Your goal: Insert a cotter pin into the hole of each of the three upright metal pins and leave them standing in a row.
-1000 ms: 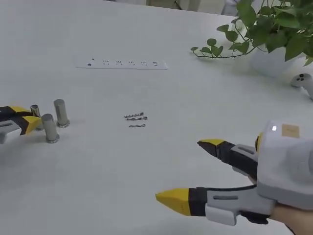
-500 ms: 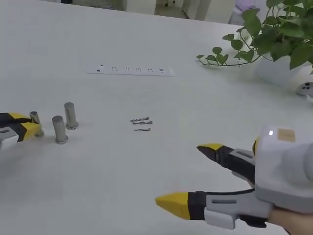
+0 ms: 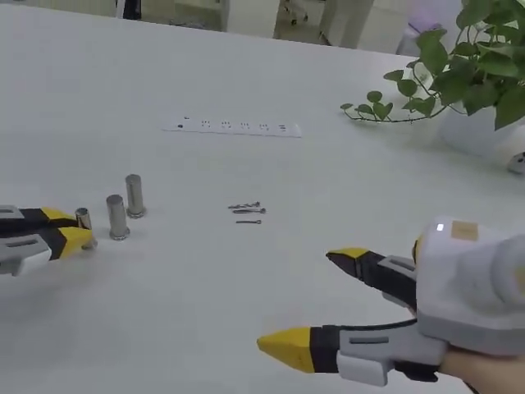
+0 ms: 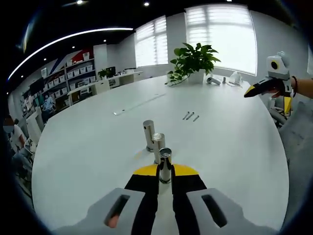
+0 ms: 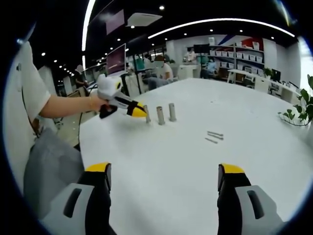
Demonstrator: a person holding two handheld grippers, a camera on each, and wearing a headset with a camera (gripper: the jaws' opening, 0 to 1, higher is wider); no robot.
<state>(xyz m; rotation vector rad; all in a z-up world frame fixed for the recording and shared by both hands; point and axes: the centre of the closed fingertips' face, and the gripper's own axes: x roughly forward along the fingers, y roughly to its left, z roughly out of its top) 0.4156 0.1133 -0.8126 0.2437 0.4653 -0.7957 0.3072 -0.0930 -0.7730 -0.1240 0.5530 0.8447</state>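
Head view: a broad white desk [image 3: 246, 328] carries a flat white power strip [image 3: 232, 126] at the far side and a leafy green plant in a white pot [image 3: 472, 57] at the far right corner. The left gripper view shows an open office behind the desk, with blinds over bright windows, shelving and ceiling strip lights.

Three short cylindrical metal pins stand upright in a slanted row at the left: the far pin [image 3: 134, 195], the middle pin [image 3: 118, 217] and the near pin [image 3: 83, 226]. Three thin wire cotter pins [image 3: 248, 212] lie loose together near the desk's centre, well apart from the row.

Against the picture of a second ago, the pins and cotter pins hold the same arrangement; the whole scene has shifted, which is the camera. Both grippers keep their places relative to the things.

The left hand-held gripper [image 3: 74, 228] reaches in low from the left edge, its yellow-tipped jaws clenched on the near pin, as the left gripper view shows [image 4: 165, 171]. The right hand-held gripper [image 3: 299, 300] hovers above the desk at the lower right, jaws spread wide and grasping nothing, pointing toward the row.
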